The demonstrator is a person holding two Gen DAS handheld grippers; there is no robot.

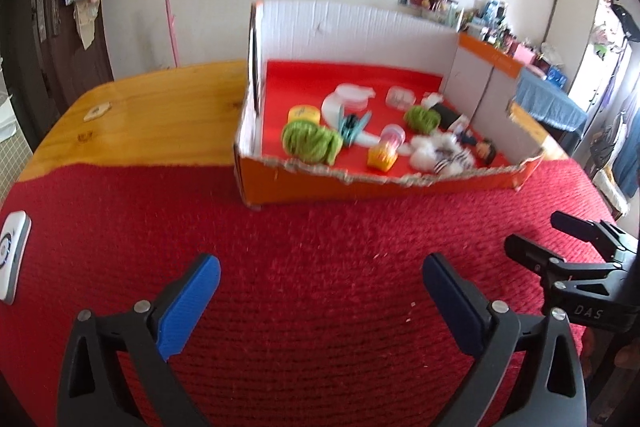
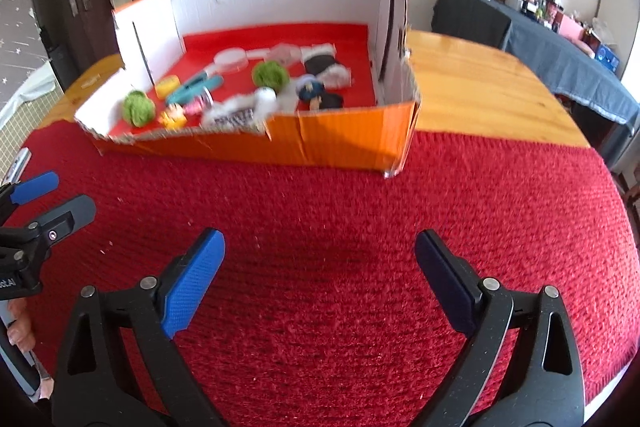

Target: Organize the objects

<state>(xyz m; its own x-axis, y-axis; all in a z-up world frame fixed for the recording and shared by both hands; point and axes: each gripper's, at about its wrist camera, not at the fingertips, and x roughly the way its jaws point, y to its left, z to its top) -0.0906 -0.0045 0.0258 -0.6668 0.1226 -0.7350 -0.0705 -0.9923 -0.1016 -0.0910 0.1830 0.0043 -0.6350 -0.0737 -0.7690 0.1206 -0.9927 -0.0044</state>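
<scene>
An orange cardboard box [image 1: 360,189] with a torn front wall and red lining stands on the red knitted mat [image 1: 304,251]; it also shows in the right wrist view [image 2: 344,143]. Inside lie two green yarn balls [image 1: 310,141], a yellow tub [image 1: 304,113], a teal clip [image 1: 354,125], clear plastic lids [image 1: 352,95], a small yellow toy [image 1: 382,157] and dolls [image 1: 460,147]. My left gripper [image 1: 320,281] is open and empty over the mat. My right gripper [image 2: 318,259] is open and empty over the mat, to the left gripper's right [image 1: 560,239].
A wooden table [image 1: 160,99] extends beyond the mat on both sides. A white device [image 1: 12,259] lies at the mat's left edge. A wall with hanging bags stands behind the table. A cluttered blue-covered side table [image 2: 560,55] stands at the right.
</scene>
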